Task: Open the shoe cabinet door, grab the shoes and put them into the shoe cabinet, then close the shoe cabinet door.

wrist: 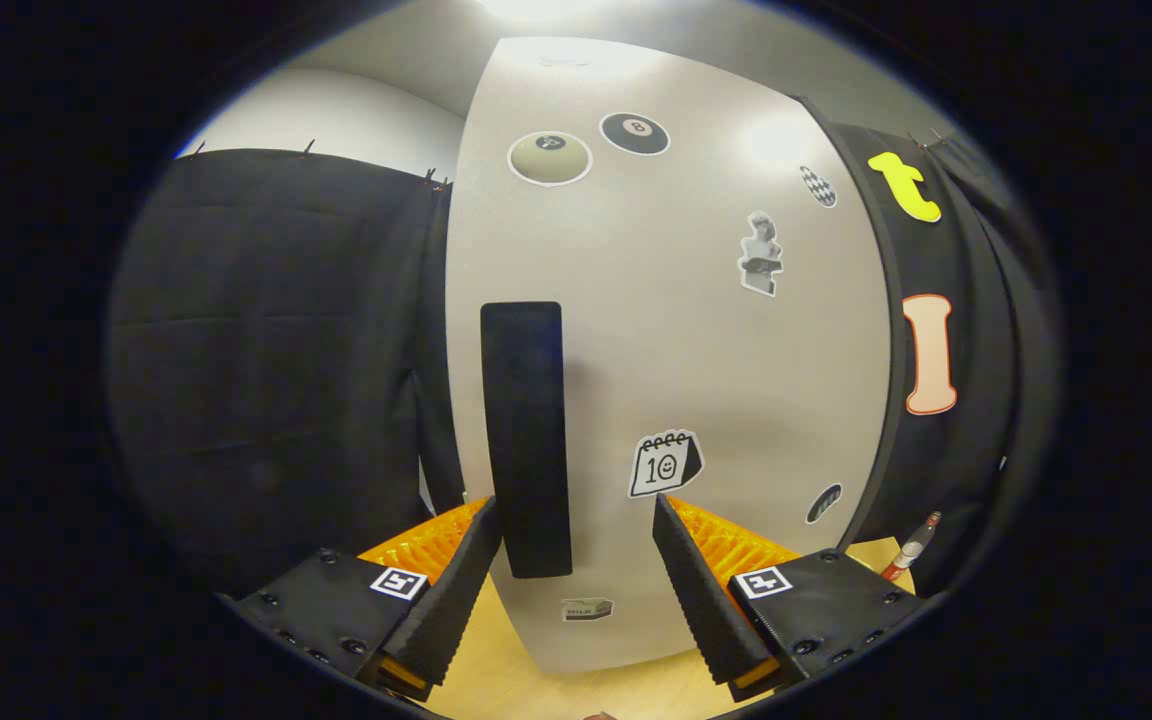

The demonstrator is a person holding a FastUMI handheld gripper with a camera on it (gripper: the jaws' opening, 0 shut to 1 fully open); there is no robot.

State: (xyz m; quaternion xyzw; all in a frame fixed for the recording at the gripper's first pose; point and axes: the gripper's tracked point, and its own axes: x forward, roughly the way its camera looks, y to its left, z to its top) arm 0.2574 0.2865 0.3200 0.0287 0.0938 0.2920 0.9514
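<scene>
While the shoe cabinet door [676,330] stands shut just ahead, the tongs [576,525] gape apart, the left finger beside the vertical handle [526,440] (rigid, likely easy to pinch and pull).

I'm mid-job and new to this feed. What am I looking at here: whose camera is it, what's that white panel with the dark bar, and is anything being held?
The camera rides on a handheld claw and looks forward along its two fingers. The white panel is the shoe cabinet door, shut and covered in stickers. The dark upright bar is its handle. The fingers are spread, the left fingertip right at the handle's lower end, the other apart from it, so nothing is gripped yet. The cabinet stands on a wooden surface; a marker lies beside it on the right.
</scene>
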